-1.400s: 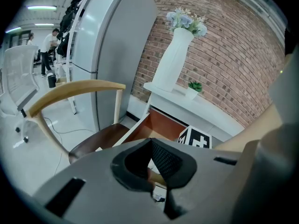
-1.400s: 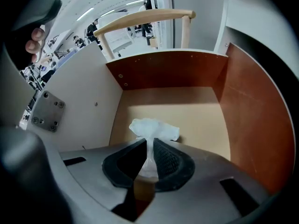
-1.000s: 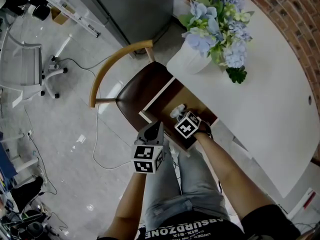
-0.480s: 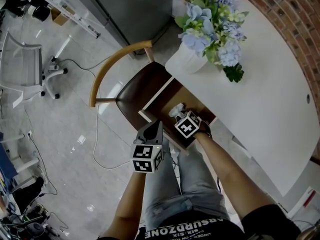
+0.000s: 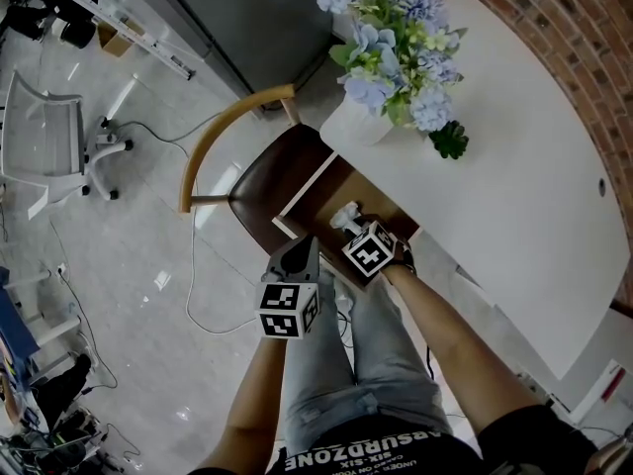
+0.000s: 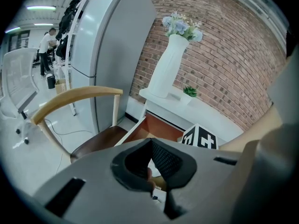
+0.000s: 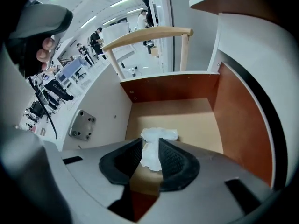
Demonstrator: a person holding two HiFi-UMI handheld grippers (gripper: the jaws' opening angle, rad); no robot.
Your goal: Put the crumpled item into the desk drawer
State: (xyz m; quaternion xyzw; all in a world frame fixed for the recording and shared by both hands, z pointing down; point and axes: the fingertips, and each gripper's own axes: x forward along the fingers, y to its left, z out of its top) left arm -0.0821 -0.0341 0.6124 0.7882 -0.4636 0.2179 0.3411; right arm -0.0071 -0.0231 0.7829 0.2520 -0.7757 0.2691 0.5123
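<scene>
White crumpled paper [image 7: 159,134], clear only between right gripper's [image 7: 149,146] just-opened fingers [image 7: 174,160], left gripper's [image 6: 150,141] together

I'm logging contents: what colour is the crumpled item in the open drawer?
White. The crumpled item shows best in the right gripper view.

We see the white crumpled wad [image 7: 159,135] lying loose on the pale wooden floor of the open drawer [image 7: 196,118], around the middle, clear of its reddish-brown walls.
</scene>
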